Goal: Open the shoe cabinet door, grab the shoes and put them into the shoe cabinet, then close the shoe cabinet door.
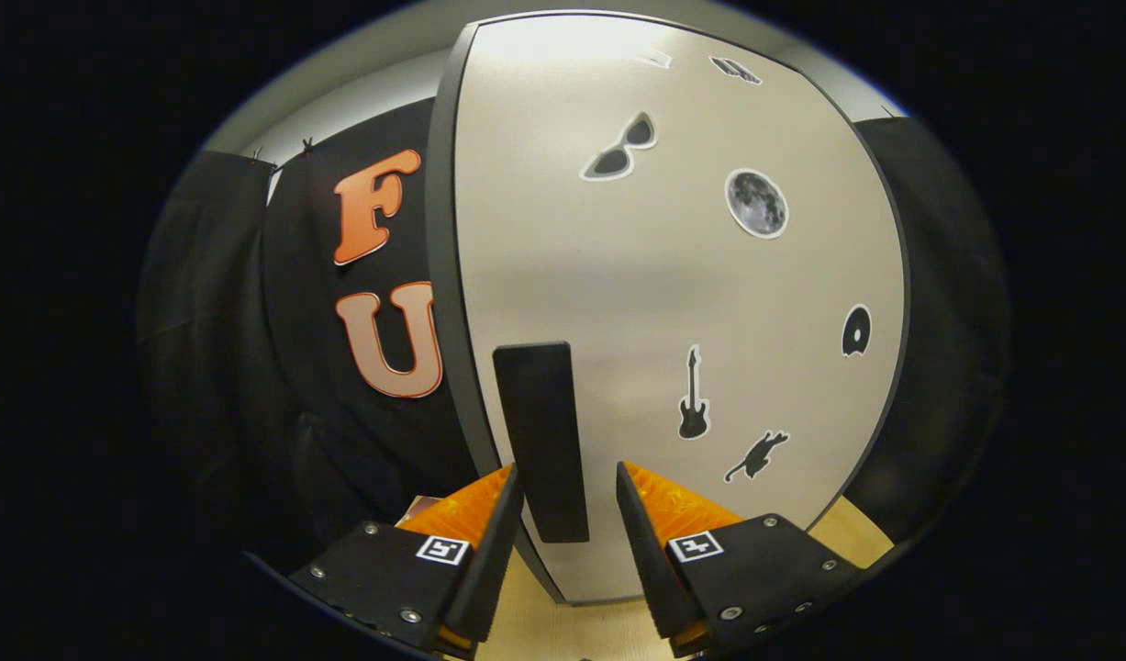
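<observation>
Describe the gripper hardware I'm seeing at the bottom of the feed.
The gripper has two wedge-shaped fingers tapering forward, each on a flat black plate fixed with small silver screws. Each plate carries a square black-and-white marker near the finger. No cables or sleeve are in view.

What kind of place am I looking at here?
Probably a staged recording booth, not a real home: a pale cabinet door dotted with stickers, black cloth wall behind, gripper open around its handle.

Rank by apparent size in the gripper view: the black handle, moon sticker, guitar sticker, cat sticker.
1. handle, between the open claw fingers, nearest the camera
2. moon sticker
3. guitar sticker and cat sticker: too alike to rank
</observation>
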{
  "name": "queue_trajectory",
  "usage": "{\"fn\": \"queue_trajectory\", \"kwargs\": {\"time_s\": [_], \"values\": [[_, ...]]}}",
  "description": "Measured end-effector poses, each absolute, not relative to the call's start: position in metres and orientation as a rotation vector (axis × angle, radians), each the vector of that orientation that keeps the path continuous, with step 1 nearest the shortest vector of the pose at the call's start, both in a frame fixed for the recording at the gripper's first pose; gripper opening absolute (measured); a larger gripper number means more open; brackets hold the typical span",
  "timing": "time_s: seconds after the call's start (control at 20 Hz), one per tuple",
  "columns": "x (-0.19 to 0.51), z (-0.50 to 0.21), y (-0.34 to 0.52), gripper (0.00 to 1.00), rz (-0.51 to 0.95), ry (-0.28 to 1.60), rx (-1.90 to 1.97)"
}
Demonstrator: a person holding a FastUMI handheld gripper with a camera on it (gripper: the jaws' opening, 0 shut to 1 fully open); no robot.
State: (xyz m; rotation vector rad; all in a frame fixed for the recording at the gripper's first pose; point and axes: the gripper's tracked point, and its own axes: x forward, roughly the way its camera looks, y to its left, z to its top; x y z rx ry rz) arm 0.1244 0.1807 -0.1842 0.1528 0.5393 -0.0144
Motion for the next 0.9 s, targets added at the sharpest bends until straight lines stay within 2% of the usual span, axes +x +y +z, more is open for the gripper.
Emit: {"fn": "queue_trajectory", "kwargs": {"time_s": [0.2,0.5,0.7,0.9], "values": [[0.128,-0.191,0.187,0.43,-0.024,0.552,0.171],[0.123,-0.191,0.189,0.26,-0.021,0.551,0.097],[0.116,-0.187,0.189,0.21,0.031,0.557,0.106],[0.089,-0.17,0.188,0.19,0.114,0.529,0.105]]}}
